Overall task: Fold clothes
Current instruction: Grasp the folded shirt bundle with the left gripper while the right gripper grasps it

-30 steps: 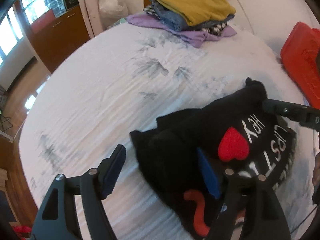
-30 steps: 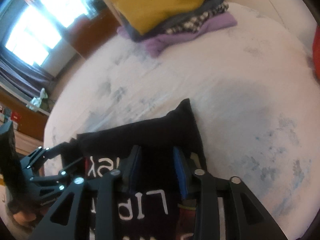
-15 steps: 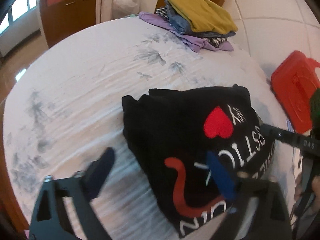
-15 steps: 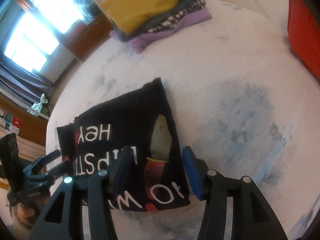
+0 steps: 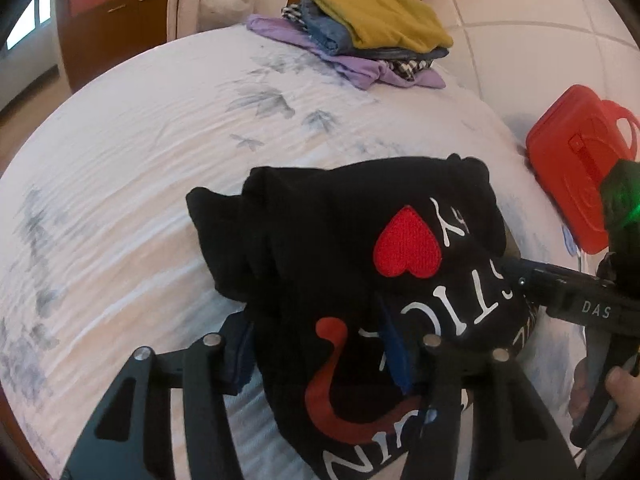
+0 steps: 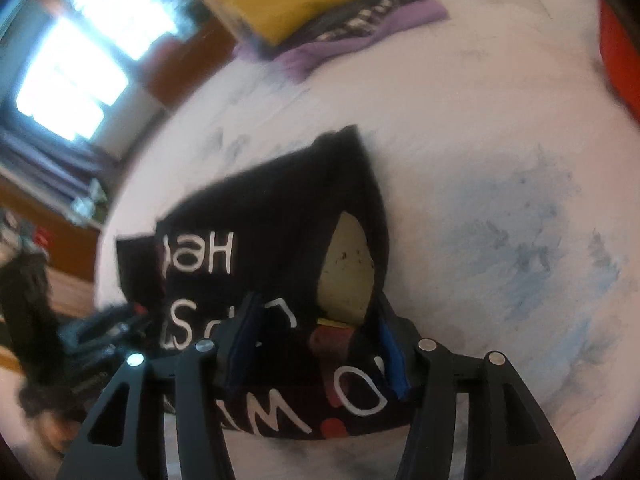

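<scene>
A black T-shirt (image 5: 328, 264) lies folded into a thick bundle on the white, leaf-printed bed (image 5: 132, 168), several layers stacked and bunched at its left edge. Its upper face carries a red heart patch (image 5: 406, 242), white block lettering and a curved red shape near the front edge. The fabric humps up in the middle instead of lying flat. In the right wrist view the same black T-shirt (image 6: 276, 240) shows the white letters upside down, and one fold gapes open, exposing a pale patch (image 6: 346, 272) inside; that view is blurred, so this may be the garment's lining or the bed beneath.
</scene>
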A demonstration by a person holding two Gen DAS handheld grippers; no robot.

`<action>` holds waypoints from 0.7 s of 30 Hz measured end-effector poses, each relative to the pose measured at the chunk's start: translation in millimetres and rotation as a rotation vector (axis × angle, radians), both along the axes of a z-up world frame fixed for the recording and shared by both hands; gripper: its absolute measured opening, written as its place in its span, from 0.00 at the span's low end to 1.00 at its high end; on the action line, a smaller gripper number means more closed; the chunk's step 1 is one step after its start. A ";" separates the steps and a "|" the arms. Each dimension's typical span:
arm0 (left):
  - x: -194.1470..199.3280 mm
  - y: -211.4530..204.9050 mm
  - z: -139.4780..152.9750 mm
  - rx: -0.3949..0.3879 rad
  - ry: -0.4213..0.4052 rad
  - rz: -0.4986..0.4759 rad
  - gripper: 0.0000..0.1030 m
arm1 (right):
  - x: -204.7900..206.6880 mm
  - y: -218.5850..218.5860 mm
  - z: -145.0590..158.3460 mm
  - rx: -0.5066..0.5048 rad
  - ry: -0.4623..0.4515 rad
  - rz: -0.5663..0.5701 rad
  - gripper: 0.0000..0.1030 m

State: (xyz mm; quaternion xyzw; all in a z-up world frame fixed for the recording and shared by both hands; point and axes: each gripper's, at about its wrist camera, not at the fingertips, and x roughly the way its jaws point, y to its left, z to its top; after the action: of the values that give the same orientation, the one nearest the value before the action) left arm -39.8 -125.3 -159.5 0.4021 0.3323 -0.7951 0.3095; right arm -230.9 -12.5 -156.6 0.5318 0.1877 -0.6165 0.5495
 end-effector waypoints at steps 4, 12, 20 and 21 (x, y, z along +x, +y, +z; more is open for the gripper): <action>-0.8 -0.1 0.5 -0.006 0.002 -0.017 0.49 | 0.9 -2.3 0.0 0.020 0.005 -0.006 0.52; -1.0 -3.4 -0.5 0.021 0.023 -0.059 0.34 | 10.8 -0.8 1.2 0.028 0.050 -0.026 0.48; -3.3 19.7 26.1 -0.111 -0.033 -0.184 0.18 | 29.4 11.9 15.9 0.006 0.149 -0.086 0.18; -1.7 23.7 32.0 -0.128 -0.034 -0.205 0.17 | 31.8 16.4 20.3 -0.004 0.147 -0.096 0.17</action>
State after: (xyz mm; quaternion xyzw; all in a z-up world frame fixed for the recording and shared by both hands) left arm -41.5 -101.6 -127.6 0.4266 0.2327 -0.8353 0.2573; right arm -199.1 3.9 -136.3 0.4924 0.2004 -0.6798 0.5052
